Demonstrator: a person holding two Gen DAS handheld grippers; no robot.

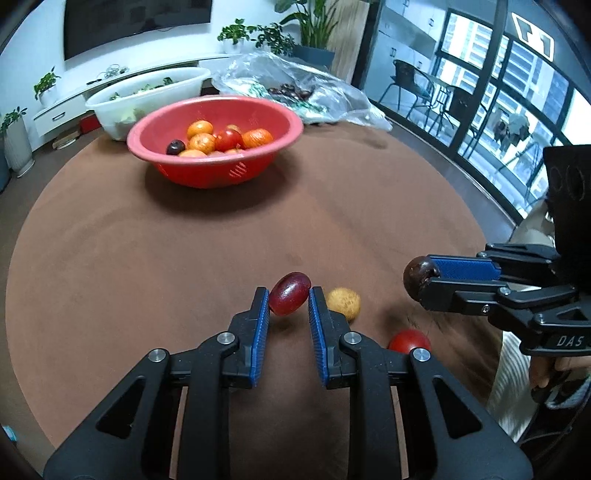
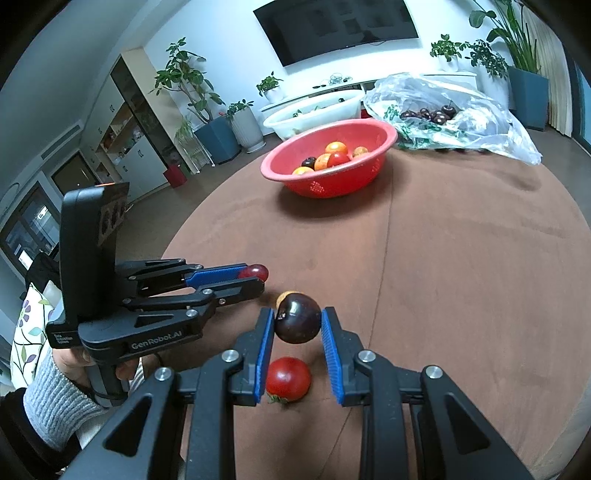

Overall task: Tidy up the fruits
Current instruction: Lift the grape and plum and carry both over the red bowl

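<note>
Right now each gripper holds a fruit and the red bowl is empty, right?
Not quite. The left gripper holds a red grape and the right gripper a dark cherry, but the left wrist view shows the red bowl already holds several fruits.

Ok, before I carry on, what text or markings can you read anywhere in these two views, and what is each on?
"GenRobot.AI" on the body of the left tool, seen from the right wrist.
"DAS" on the body of the right tool, seen from the left wrist.
Small vertical print on the left tool's rear edge: too small to read.
White sign on the window: a symbol, not readable as letters.
The fruit, the red basket and the plastic bag show no text.
</note>
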